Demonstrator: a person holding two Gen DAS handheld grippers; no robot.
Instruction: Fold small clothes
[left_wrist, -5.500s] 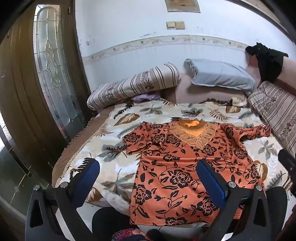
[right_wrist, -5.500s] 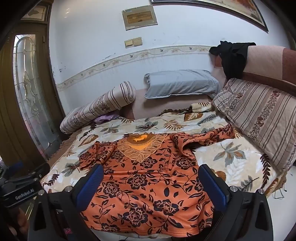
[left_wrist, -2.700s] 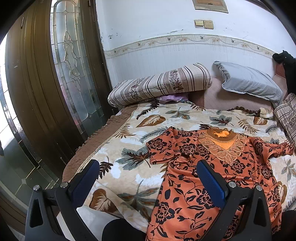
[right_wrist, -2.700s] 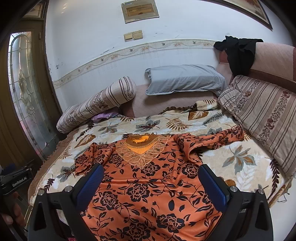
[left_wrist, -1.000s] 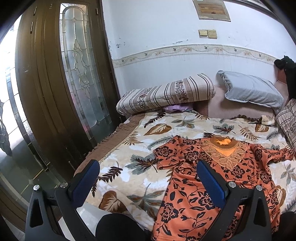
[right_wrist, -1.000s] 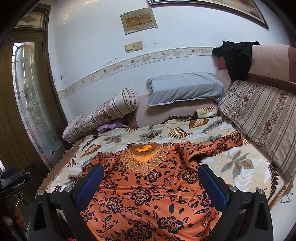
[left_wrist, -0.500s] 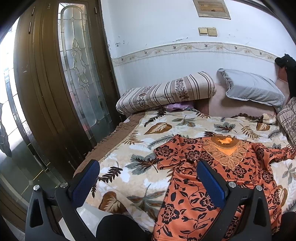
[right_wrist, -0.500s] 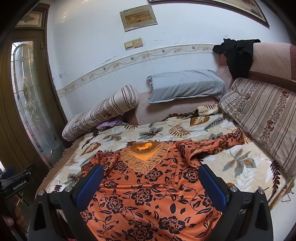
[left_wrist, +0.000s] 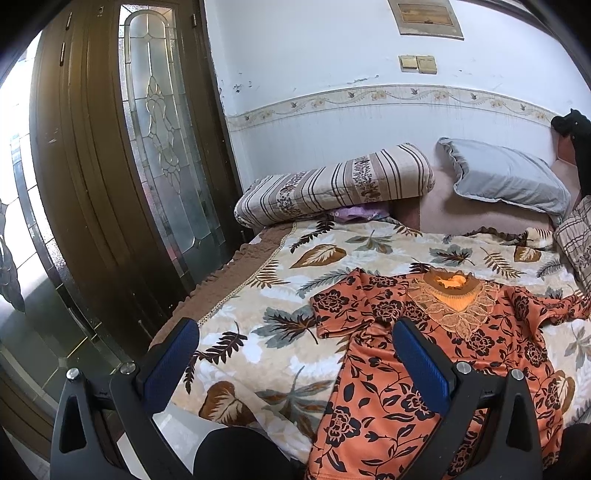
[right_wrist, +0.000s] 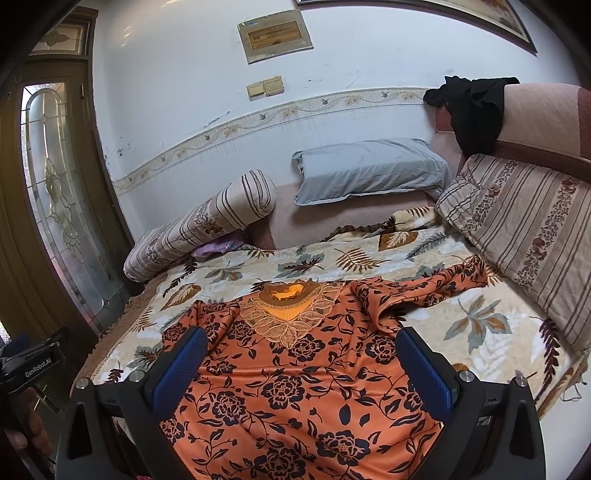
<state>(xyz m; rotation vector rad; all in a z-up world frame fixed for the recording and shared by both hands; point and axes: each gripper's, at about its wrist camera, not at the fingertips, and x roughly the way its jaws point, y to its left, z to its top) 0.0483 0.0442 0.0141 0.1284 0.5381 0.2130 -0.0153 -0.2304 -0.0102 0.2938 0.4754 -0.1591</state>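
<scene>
An orange top with a black flower print (left_wrist: 424, 354) (right_wrist: 295, 380) lies spread face up on the bed, lace neckline (right_wrist: 291, 314) toward the wall. Its left sleeve (left_wrist: 343, 310) lies flat; its right sleeve (right_wrist: 443, 284) is rumpled toward the striped cushion. My left gripper (left_wrist: 295, 358) hangs open above the bed's near left part, its right finger over the top's left side. Above the top's lower half my right gripper (right_wrist: 301, 365) stands open. Neither holds anything.
The bed carries a leaf-print blanket (left_wrist: 295, 266). A striped bolster (left_wrist: 332, 192), a grey pillow (right_wrist: 369, 170) and a striped cushion (right_wrist: 524, 225) line its far and right sides. A dark wooden door with glass panels (left_wrist: 159, 147) stands to the left. A hand (right_wrist: 26, 424) holds the left gripper.
Over the last second both views have barely shifted. Compared with several seconds ago, the left gripper has swung left toward the top's left sleeve side. Both grippers stay open.
</scene>
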